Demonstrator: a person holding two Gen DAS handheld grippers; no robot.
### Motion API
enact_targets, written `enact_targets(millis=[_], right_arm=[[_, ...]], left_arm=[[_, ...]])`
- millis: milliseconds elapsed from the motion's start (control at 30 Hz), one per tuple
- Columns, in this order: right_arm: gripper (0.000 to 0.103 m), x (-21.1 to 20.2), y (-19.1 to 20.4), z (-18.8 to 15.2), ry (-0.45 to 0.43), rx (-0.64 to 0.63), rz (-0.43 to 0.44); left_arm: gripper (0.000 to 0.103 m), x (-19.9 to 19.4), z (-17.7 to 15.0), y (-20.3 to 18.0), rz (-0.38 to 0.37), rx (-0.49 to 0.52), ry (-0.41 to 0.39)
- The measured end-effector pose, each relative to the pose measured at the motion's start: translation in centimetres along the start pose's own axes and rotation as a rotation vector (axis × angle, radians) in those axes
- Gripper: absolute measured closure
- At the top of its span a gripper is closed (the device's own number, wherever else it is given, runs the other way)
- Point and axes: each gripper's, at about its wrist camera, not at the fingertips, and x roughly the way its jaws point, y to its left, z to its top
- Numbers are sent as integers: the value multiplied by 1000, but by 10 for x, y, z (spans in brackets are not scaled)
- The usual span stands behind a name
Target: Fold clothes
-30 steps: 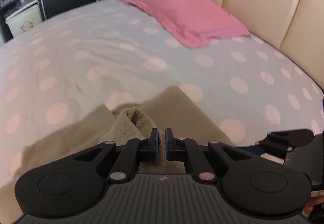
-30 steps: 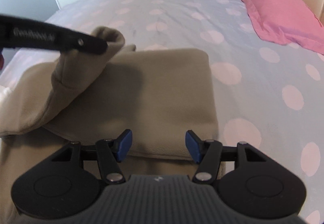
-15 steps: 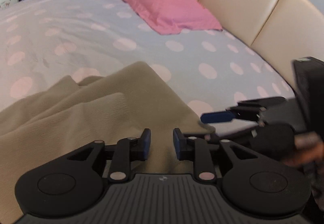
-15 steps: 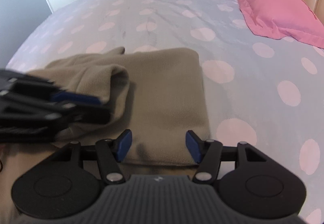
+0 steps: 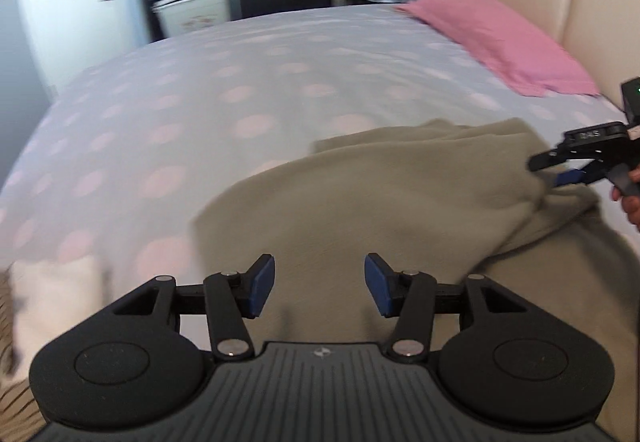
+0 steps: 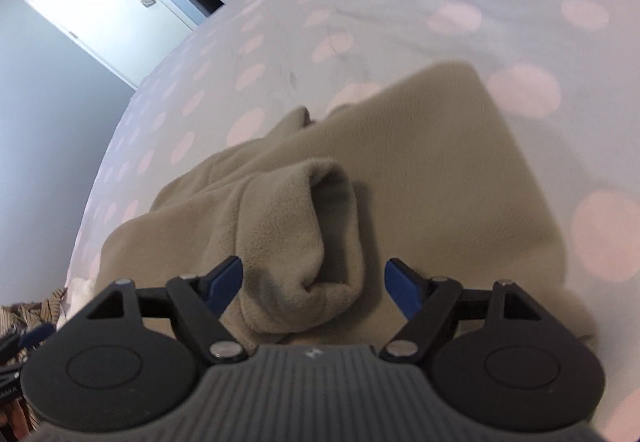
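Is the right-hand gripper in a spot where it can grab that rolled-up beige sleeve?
Probably yes. The right gripper is open, and the rolled sleeve of the beige garment lies directly between its blue fingertips with nothing in the way. The left gripper is off to the side, also open.

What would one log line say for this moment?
left claw: open | right claw: open, around sleeve | beige fleece: on bed
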Motion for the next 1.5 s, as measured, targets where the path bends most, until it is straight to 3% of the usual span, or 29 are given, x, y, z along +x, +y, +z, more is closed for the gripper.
enact_targets(millis=[100, 267, 333, 400, 533, 733, 900, 1067, 1167, 1200, 1267, 1333, 1433, 1500], right_arm=[[25, 16, -4, 3, -3, 28, 37], [57, 11, -3, 1, -27, 28, 66], [79, 6, -2, 1, -51, 39, 78], [83, 2, 0, 0, -59, 46, 90], [92, -18, 15, 2, -116, -6, 115], [94, -63, 39, 14, -288, -190, -33], [94, -30, 4, 8, -211, -148, -136], [92, -1, -28, 2, -134, -95, -157], [77, -3, -30, -1, -134, -121, -202], [67, -8, -27, -1, -152, -136, -227], [64, -20, -17, -1, -209, -191, -277], [64, -37, -6, -2, -258, -256, -279], [64, -53, 12, -4, -295, -315, -205], [64, -54, 28, -6, -303, -362, -151]], left_arm=[[55, 1, -29, 17, 6, -19, 58], [55, 29, -66, 26, -2, -12, 172], [55, 39, -70, 31, -9, -43, 185], [55, 46, -69, 38, -36, -126, 177], [73, 53, -69, 40, -38, -165, 191], [81, 54, -70, 35, -19, -143, 200], [82, 52, -70, 33, -31, -148, 204], [80, 40, -65, 31, -58, -154, 202], [77, 33, -63, 29, -74, -158, 200], [74, 31, -62, 29, -80, -159, 200], [71, 17, -56, 27, -87, -159, 166], [71, 1, -46, 26, -112, -171, 113], [71, -12, -25, 34, -171, -238, 32], [71, -5, -3, 28, -173, -219, 0]])
